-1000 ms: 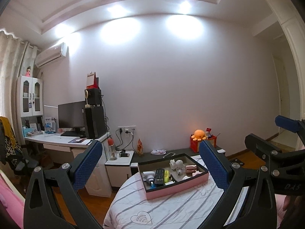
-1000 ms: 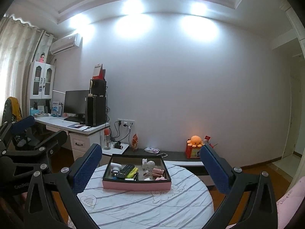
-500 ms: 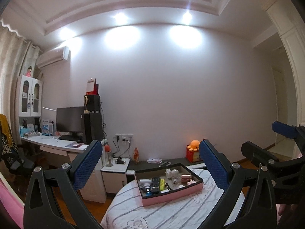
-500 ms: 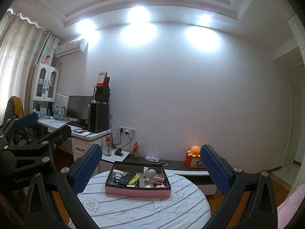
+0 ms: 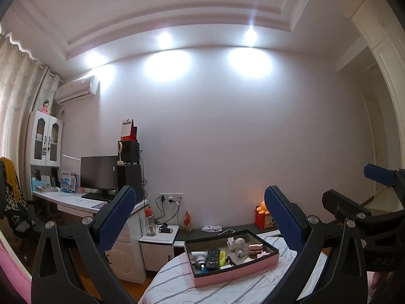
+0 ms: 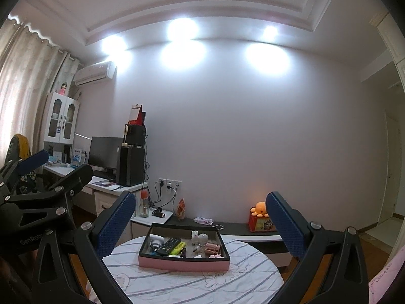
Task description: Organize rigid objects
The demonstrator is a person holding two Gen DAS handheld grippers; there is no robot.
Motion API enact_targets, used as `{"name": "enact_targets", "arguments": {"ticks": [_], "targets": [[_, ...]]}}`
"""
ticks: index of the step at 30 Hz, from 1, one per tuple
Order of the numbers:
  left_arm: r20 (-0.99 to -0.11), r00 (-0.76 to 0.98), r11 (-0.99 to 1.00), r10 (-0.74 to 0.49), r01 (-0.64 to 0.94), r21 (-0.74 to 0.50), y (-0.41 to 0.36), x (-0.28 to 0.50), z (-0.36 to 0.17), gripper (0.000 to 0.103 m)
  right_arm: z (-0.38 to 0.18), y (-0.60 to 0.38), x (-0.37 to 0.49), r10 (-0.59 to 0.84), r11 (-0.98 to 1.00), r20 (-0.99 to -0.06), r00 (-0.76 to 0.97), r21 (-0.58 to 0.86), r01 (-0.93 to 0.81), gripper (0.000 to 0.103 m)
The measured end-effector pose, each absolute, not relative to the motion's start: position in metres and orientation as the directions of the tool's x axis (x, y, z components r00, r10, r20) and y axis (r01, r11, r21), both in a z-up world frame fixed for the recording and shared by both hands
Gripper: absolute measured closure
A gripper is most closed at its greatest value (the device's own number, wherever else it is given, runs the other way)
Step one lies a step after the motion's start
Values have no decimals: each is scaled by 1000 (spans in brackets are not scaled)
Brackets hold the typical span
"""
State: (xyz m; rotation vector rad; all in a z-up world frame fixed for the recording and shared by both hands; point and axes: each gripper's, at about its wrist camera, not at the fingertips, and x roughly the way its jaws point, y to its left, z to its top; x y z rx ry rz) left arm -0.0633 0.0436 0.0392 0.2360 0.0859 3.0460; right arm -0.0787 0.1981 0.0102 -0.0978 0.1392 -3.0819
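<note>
While both our left gripper (image 5: 200, 217) and right gripper (image 6: 200, 223) hang with fingers spread and gripping nothing, the pink tray (image 6: 183, 263) sits on the round table (image 6: 192, 286); its remote (image 6: 168, 247) shows, smaller pieces perhaps trinkets, too tiny to tell.

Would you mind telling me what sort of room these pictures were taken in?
Most likely a home bedroom or study: a desk bearing a computer monitor, a wall air conditioner beside curtains, and a round table under a striped cloth holding a pink tray.
</note>
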Motion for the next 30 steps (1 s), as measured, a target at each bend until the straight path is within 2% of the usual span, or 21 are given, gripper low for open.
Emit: {"name": "enact_targets", "arguments": {"ticks": [3,9,13,30], "targets": [[123,-988,-993,96,-87,76,45,-71,33,0,1,199,-80,-44,-995,75,-996,-88,37,0],[79,-993,-993,89,-83,82,49,-87,26,0,-5,203,-94,-52,-996,25,-998,-71,50,0],[8,-996,-994,92,-92,66,49,-101,22,0,-6,203,-101,-38,-996,0,-999,-83,37,0],[-29,-998,-996,61,-63,63,42,-123,13,0,-11,199,-126,-54,-995,-61,-997,-84,59,0]]}}
